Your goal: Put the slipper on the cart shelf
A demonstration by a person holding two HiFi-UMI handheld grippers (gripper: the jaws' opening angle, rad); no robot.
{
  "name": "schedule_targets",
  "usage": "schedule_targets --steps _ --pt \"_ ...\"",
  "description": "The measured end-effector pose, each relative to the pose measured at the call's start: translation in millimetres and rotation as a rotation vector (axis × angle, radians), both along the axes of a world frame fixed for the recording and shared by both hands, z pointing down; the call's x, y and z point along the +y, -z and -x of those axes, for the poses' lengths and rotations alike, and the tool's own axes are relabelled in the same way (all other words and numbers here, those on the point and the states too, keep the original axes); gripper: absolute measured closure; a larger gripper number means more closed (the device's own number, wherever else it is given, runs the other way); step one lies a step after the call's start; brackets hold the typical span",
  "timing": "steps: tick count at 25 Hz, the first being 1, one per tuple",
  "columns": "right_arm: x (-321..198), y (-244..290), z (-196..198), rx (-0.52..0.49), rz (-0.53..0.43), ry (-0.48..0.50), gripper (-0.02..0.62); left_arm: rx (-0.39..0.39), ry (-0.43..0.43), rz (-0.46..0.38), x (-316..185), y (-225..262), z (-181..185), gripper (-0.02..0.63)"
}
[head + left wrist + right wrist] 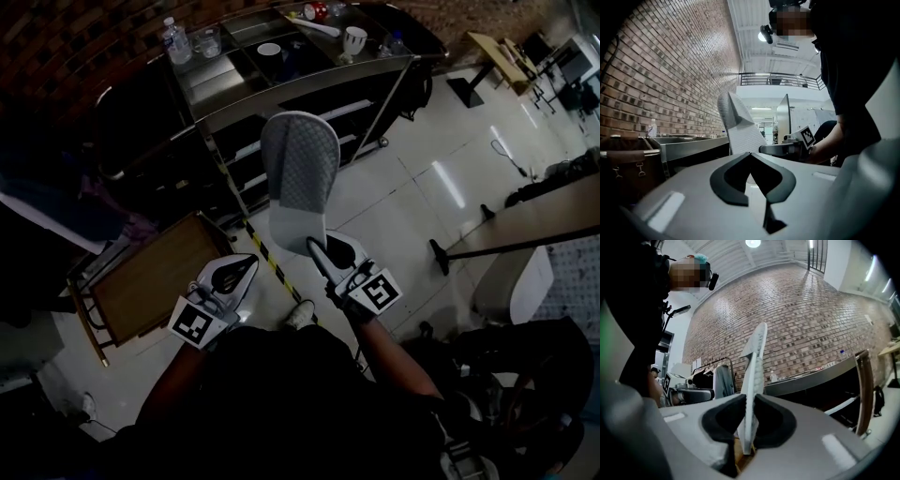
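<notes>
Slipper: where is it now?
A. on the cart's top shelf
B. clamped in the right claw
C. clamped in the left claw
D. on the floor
B: the right claw is closed on one end of the slipper; the left claw is shut and empty.

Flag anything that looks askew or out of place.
Only the slipper: it is not on the cart but in the air, pinched at one end by the right gripper and jutting toward the shelves. Nothing looks spilled or damaged.
</notes>
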State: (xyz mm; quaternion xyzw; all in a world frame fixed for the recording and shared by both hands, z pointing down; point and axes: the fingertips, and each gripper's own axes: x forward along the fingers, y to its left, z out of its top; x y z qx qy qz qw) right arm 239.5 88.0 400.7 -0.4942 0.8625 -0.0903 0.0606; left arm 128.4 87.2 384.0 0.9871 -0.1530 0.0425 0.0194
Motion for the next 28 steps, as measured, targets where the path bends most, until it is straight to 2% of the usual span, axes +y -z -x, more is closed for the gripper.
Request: schedule_targets --steps 5,11,19,24,28 --pt "2 -8 -33 -0.016 0.019 0.009 0.532 -0.019 -0.001 0.017 2 -1 -35 0.605" --pt "-8 -25 -42 -0.022 0.052 0.016 0.532 -0.026 -0.018 0.036 -11 -13 -52 0.604" --pt "-51 -62 -27 -0.029 0.175 0.102 0.531 0.021 -0.05 0.033 -66 -23 -61 0.604" --pt "-73 -107 -13 -0.04 0.302 0.148 0.532 0.066 -0.044 0.02 -108 -19 -51 0.604" --pt "-90 -131 -3 -0.056 0.359 0.179 0.532 0.063 -0.034 0.021 -131 -27 -42 0.604"
